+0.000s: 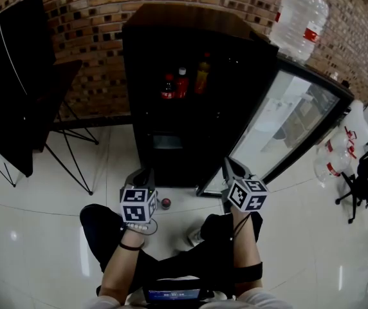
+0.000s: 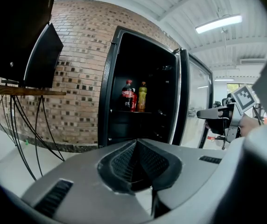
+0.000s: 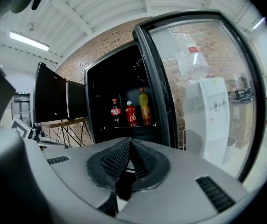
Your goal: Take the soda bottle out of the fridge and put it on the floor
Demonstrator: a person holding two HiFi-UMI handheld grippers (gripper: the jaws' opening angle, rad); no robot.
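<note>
Facing open black fridge [image 1: 190, 127]; dark red-labelled soda bottle [image 1: 168, 87] on shelf, upper centre of frame. Closed, empty: left gripper [image 2: 137, 162], right gripper [image 3: 129, 160]. Best: open right gripper before reaching, grasp bottle mid-body.

Open way over the floor [image 1: 113, 172] into the fridge [image 1: 139, 108], its glass door [image 1: 285, 124] far out at right.

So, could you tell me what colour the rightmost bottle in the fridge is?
The bottle is yellow; right gripper view.
</note>
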